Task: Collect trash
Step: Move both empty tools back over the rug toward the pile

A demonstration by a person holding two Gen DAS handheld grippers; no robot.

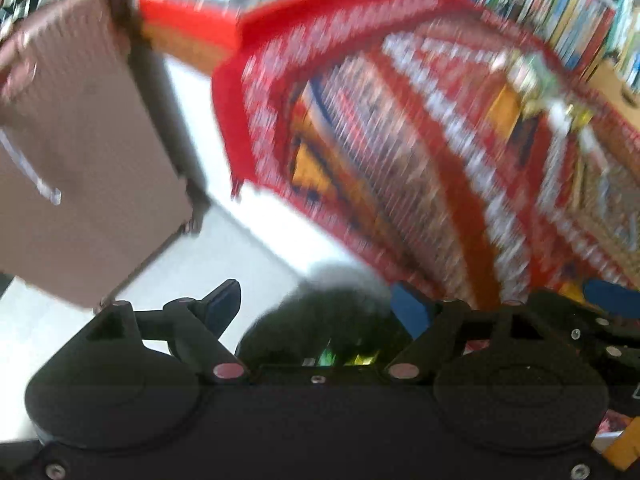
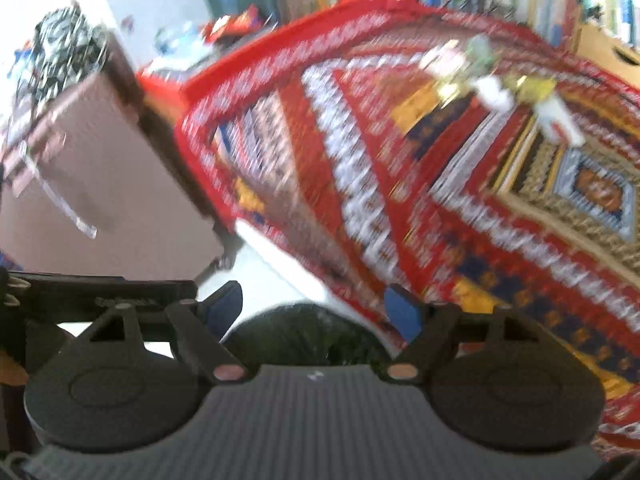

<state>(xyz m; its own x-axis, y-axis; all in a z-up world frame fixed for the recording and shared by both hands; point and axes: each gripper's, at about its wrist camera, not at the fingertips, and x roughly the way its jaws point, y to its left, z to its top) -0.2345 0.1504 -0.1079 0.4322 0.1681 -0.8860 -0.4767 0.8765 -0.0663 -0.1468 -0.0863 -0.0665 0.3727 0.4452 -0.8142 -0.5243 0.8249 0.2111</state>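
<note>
Two grippers frame the scene, each seen from its own wrist camera, and both pictures are heavily smeared by motion blur. Nearest the left wrist lens, the left gripper (image 1: pixel 316 304) has its blue-padded fingers (image 1: pixel 224 304) spread wide with nothing pressed between them. Just beyond and below the gap sits a dark, rounded black bag (image 1: pixel 320 320) resting on the pale floor (image 1: pixel 248 248); small green and yellow glints show at its near edge, too blurred to identify. At the right edge of the same view, part of the right gripper's black body and a blue pad appear just beside the left one.

From the right wrist view, the right gripper (image 2: pixel 316 308) is likewise spread apart and holds nothing, with the same dark bag visible low between its fingers.

Farther out, a pinkish-brown cabinet (image 1: pixel 80 140) with a pale handle stands on the left, on the floor. To its right a red patterned rug (image 2: pixel 400 180) stretches away. On the rug's far part lies a small cluster of trash (image 2: pixel 504 84), scraps in white, yellow and green, well apart from both grippers. Behind the rug, a row of colourful books (image 1: pixel 560 4) lines the background, with a red box (image 1: pixel 188 20) further left.
</note>
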